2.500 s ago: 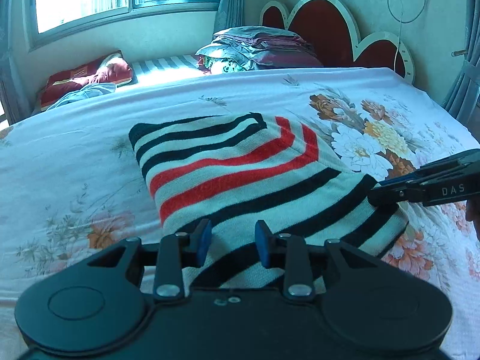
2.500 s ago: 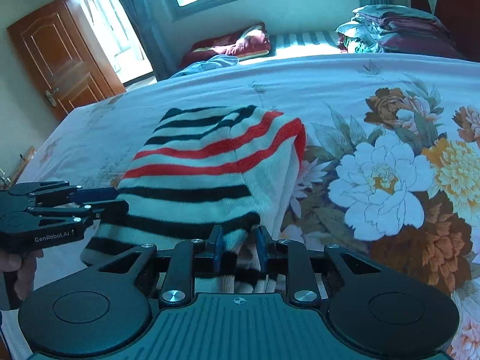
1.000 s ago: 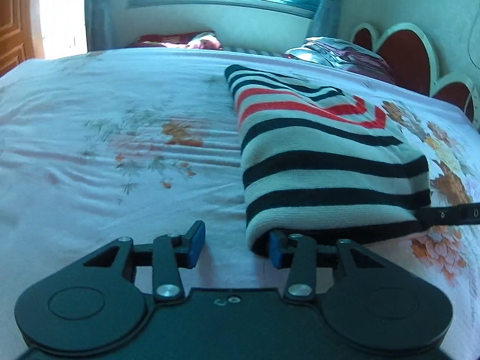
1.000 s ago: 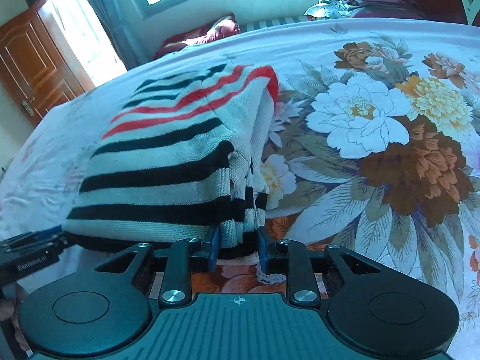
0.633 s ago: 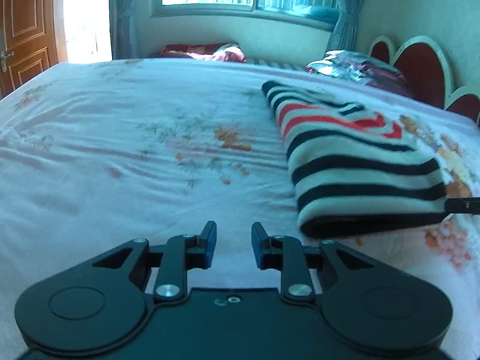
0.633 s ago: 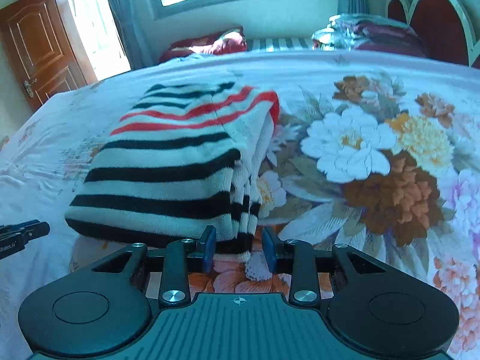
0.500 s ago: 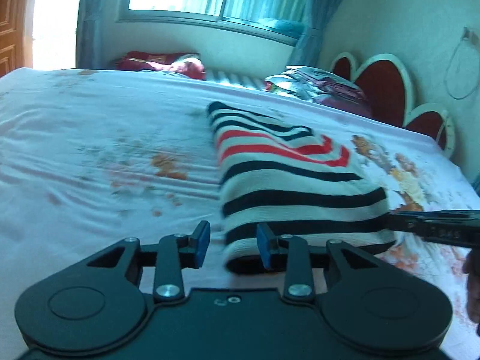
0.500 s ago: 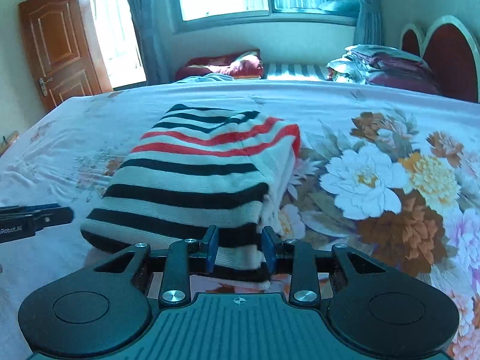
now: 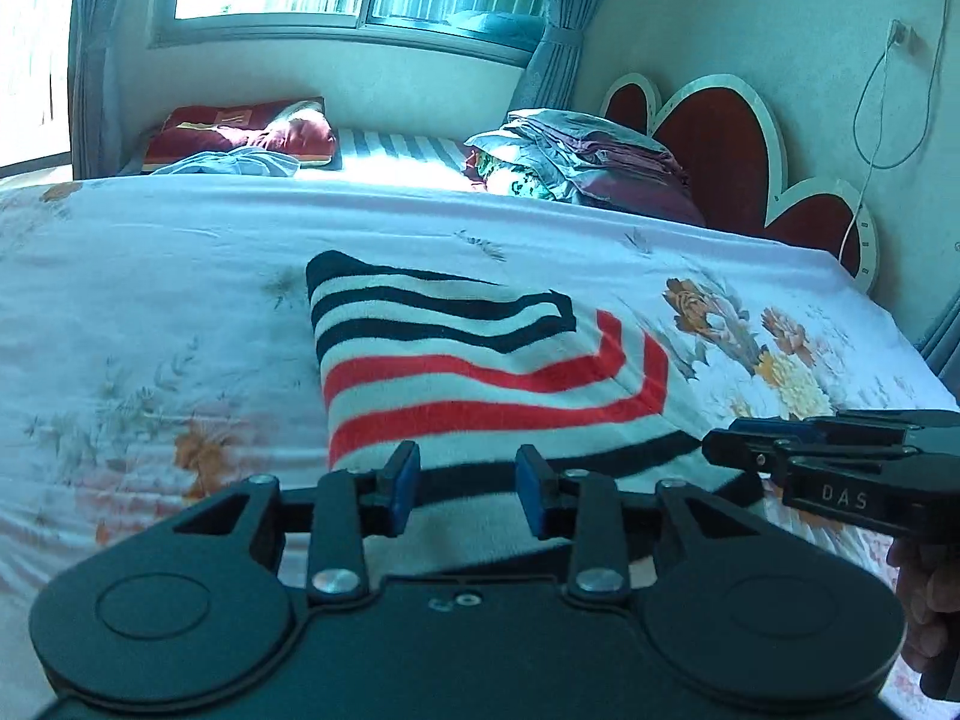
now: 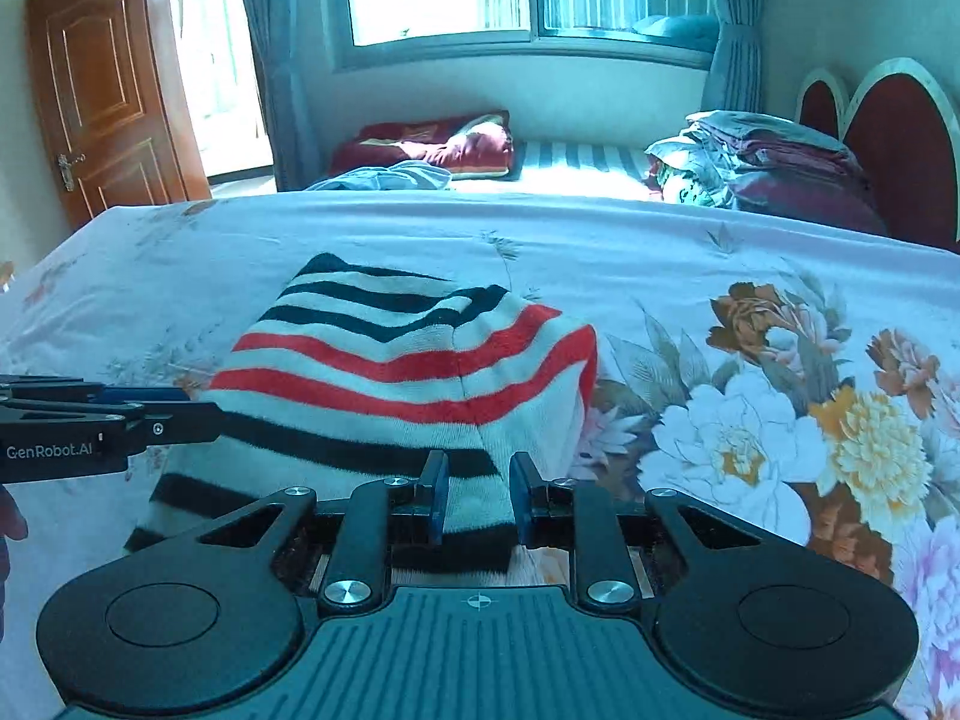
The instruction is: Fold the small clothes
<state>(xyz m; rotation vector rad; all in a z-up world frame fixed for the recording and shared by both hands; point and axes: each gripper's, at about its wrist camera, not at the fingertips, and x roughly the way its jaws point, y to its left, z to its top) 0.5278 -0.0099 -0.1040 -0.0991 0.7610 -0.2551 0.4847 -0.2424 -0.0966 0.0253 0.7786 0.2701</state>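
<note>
Both our grippers now sit over the near end of the striped knit garment; our right gripper has just been closing, jaws narrow, cloth between them, apparently unpinched. Our left gripper: narrow gap, empty. Garment: folded, mid-bed; soft, light, thick-layered. Grip near-edge corners.

The left gripper, off to the left of the folded striped sweater over bare bedsheet a moment ago, now sits at the garment's near edge again, higher above it. The right gripper also sits higher, its jaws having just been closing, with the sweater's near right corner seen between its pads.
</note>
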